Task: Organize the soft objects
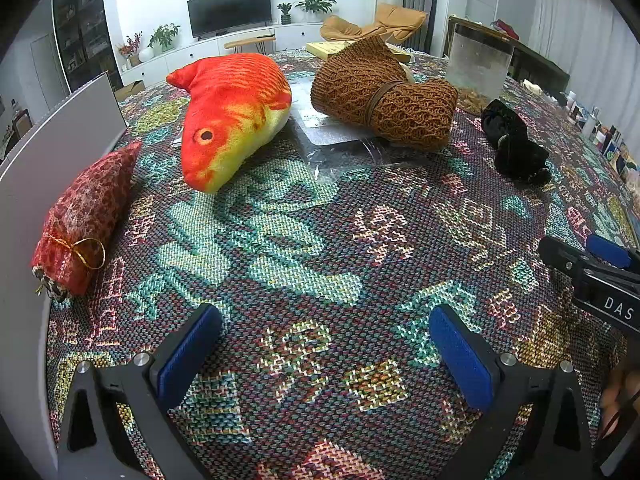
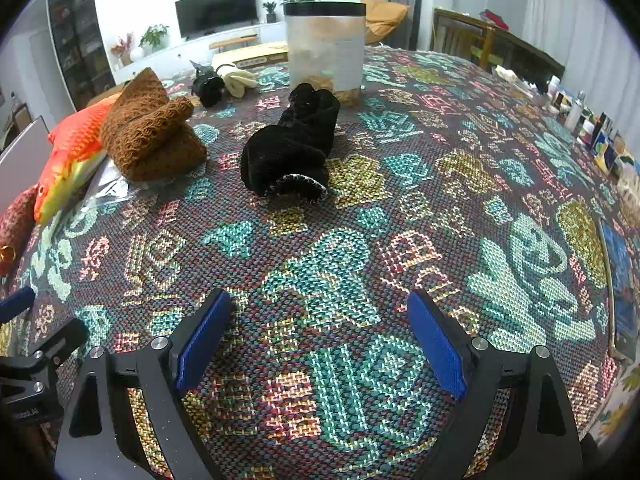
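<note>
An orange plush fish (image 1: pixel 232 116) lies on the patterned tablecloth (image 1: pixel 320 248), far left of centre. A rolled brown knit cloth (image 1: pixel 384 96) lies behind it, and a black rolled cloth (image 1: pixel 512 140) to the right. A red mesh pouch (image 1: pixel 88 216) lies at the left. My left gripper (image 1: pixel 324 340) is open and empty, well short of them. In the right wrist view the black cloth (image 2: pixel 292 144) is ahead, with the brown knit (image 2: pixel 152 136) and fish (image 2: pixel 72 148) at left. My right gripper (image 2: pixel 320 332) is open and empty; it also shows in the left wrist view (image 1: pixel 592 268).
A clear jar with a black lid (image 2: pixel 326 48) stands behind the black cloth. A small black item (image 2: pixel 208 86) and cream gloves (image 2: pixel 238 76) lie farther back. A clear plastic bag (image 1: pixel 336 140) lies under the knit. A grey box (image 1: pixel 48 152) is at left. Small bottles (image 2: pixel 576 108) line the right edge.
</note>
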